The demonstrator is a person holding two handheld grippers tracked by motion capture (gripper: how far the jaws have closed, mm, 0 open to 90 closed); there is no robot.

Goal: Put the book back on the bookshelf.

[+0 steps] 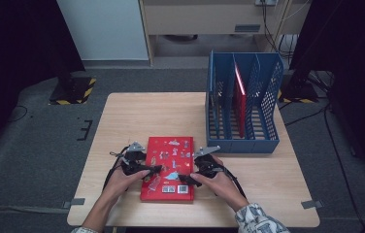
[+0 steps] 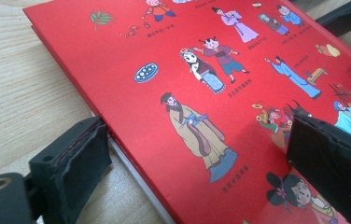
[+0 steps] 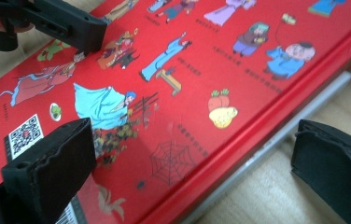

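Wooden table (image 1: 137,116) on grey carpet, dark room around it. Red book (image 1: 168,167) lies flat near the front edge of the table, cover up, cartoon figures and a QR code on it. Left gripper (image 1: 152,169) at the book's left edge, jaws apart: one jaw on the table just beside the edge, the other over the cover. Right gripper (image 1: 184,178) at the book's right edge, jaws apart too, one over the cover, one above the table outside the edge. Neither clamps the book. Blue file rack (image 1: 243,104) stands at the table's far right, well apart from the book, a red folder (image 1: 239,99) upright in a middle slot.
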